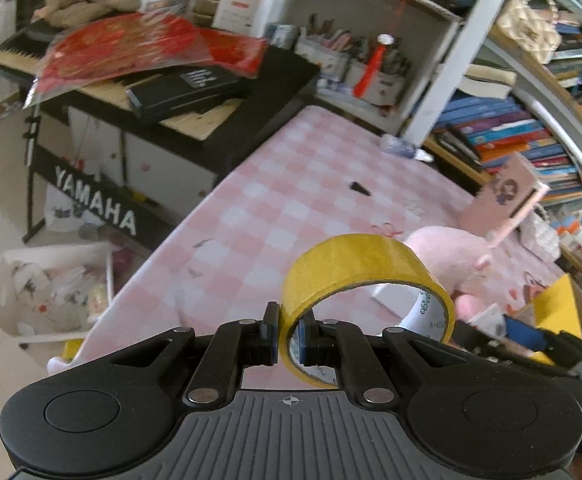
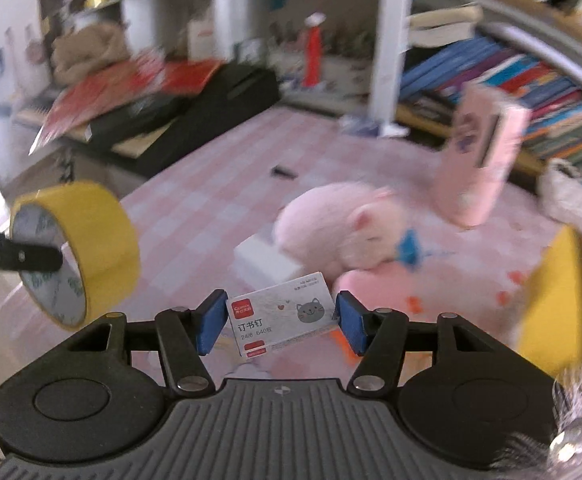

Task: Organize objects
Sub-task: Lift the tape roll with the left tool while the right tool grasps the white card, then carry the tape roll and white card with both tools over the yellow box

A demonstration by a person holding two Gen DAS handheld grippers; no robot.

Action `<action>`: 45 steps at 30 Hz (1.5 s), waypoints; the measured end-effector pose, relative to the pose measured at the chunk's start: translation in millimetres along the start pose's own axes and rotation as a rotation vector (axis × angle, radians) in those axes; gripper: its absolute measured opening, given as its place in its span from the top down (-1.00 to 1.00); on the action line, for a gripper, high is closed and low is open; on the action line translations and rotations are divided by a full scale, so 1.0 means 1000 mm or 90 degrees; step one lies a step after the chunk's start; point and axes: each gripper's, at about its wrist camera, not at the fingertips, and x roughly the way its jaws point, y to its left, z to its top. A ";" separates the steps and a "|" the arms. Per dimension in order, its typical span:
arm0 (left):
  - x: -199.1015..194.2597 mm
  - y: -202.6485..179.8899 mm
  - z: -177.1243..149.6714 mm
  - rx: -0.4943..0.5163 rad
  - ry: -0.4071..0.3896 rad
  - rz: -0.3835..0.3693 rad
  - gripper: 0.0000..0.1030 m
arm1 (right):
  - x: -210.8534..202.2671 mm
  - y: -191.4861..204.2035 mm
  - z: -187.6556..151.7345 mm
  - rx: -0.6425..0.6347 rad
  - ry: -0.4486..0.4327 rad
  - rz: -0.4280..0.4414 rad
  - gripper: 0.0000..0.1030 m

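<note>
Two grippers in play, both loaded. Left gripper [image 1: 289,336]: jaws clenched on the wall of a yellow roll of adhesive tape [image 1: 365,276], one pad outside the ring, the other inside against the printed white core. Roll held clear of the pink-and-white checked tablecloth [image 1: 275,184], ring extending toward 1 o'clock from the fingertips in the left wrist view. Same roll [image 2: 79,248] seen in the right wrist view at 9 o'clock, open face turned toward the camera, a black finger across it.

Right gripper [image 2: 281,322]: blue pads pressed on the short ends of a small white cardboard staple box with a grey cat drawing [image 2: 281,320]. Box tilted, right end higher, lifted off the cloth.

Beyond the staple box, toward 12 o'clock: white rectangular block [image 2: 265,260] lying on the cloth, touching a pink plush toy [image 2: 343,232]. Pink upright case [image 2: 483,152] at 2 o'clock, blurred. Small black object [image 2: 285,171] on the cloth farther back, too small to identify. Yellow box wall [image 2: 551,300] at 3 o'clock. Black Yamaha keyboard [image 1: 91,204] at 9 o'clock in the left wrist view, beside the table.
</note>
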 end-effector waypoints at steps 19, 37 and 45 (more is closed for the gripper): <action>-0.013 -0.035 -0.019 0.091 0.004 -0.108 0.86 | -0.068 -0.024 -0.032 0.086 -0.027 -0.118 -0.11; -0.050 0.001 -0.057 0.107 0.030 -0.133 0.86 | -0.104 0.027 -0.071 0.097 -0.004 -0.138 -0.11; -0.074 0.013 -0.079 0.127 0.044 -0.147 0.86 | -0.130 0.053 -0.097 0.117 -0.001 -0.146 -0.11</action>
